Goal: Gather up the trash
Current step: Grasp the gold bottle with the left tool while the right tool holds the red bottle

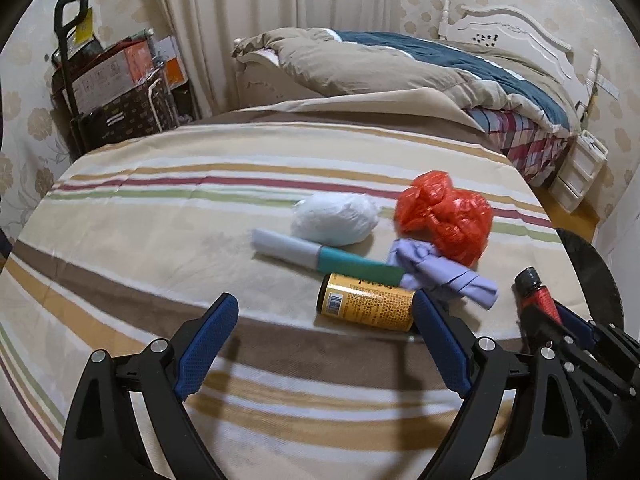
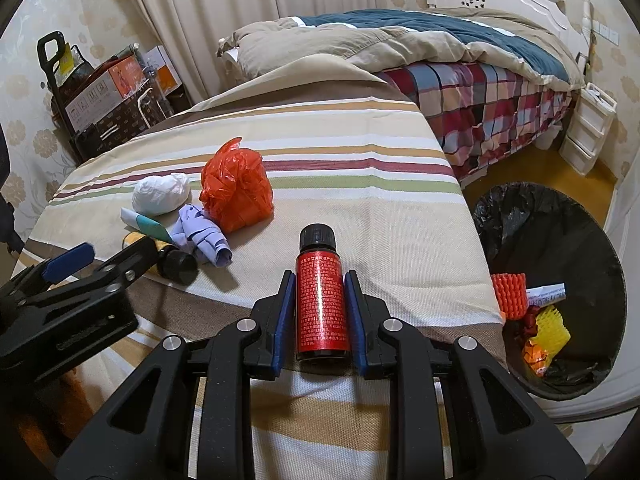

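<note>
The right gripper point(image 2: 319, 276) is clamped on a red bottle point(image 2: 322, 304) (black cap forward) above the striped tablecloth point(image 2: 360, 208), left of the trash bin point(image 2: 560, 240). The left gripper point(image 1: 324, 312) gapes wide, one pad beside a yellow can point(image 1: 366, 306).

- Soft, even indoor light; short, faint shadows fall on the striped cloth point(image 2: 320, 168) beneath each object.
- Fisheye bending and black vignette surround the cloth.
- Slight motion blur in the left wrist view; the right is sharp.
</note>
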Demonstrator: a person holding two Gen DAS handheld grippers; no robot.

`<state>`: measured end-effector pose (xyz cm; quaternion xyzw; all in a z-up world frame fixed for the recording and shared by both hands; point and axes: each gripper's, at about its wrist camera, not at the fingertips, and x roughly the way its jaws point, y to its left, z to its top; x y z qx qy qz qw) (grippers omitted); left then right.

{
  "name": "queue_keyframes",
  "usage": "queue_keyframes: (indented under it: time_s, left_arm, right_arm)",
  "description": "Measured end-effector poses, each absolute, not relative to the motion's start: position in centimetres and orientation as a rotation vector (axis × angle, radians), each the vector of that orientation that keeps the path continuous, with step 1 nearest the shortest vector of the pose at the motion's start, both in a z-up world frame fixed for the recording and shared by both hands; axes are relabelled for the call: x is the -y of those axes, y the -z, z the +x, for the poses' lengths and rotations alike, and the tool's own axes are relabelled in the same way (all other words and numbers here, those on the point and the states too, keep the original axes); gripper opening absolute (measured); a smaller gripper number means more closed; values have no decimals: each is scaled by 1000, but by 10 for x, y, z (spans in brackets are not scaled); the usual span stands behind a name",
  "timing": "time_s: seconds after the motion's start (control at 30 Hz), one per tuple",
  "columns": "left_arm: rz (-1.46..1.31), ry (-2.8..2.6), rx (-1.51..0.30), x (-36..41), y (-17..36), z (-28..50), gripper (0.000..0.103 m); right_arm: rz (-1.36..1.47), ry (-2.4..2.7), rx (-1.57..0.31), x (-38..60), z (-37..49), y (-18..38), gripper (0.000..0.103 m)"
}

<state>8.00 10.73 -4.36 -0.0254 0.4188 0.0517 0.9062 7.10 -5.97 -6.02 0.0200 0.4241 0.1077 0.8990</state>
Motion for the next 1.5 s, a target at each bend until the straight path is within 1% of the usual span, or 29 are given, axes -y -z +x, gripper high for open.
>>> queue_keyframes:
  time_s: [0.23,0.33,0.63,1.07,1.13,1.2,1.3,1.33,1.4,1.47,1.5]
  left_arm:
    - [-50,-105,-840,-93,37,90,89]
    - [-29,-114,-889,-90,48,96,89]
    - [-10,-106,-924,-107,55,74,89]
    - [3,-53,-895,-117,52,64,86]
    - [28,-29,-882,-110,51,68,80]
    - [34,-3,-896,-108,54,71,64]
    - [15,28,-910,-109,57,74,50]
    - [11,37,-908,-110,57,73,47]
    - [27,37,-900,-109,57,71,33]
    - [40,43,-891,-108,57,69,27]
    - [35,50,-891,-108,57,69,27]
  right_arm:
    - [35,-220,-878,59,71,60,25]
    - [34,-220,-877,59,71,60,25]
    - [40,-223,-877,59,71,60,25]
    - [28,-219,-878,58,70,60,25]
    - [30,-219,-878,58,70,60,25]
    - [30,-218,-878,58,69,60,25]
    - [25,-217,-878,57,69,60,25]
    - [26,-217,-878,57,69,60,25]
    - [26,-217,-878,57,69,60,25]
    - [22,-215,-877,57,69,60,25]
    - [19,-213,-877,56,69,60,25]
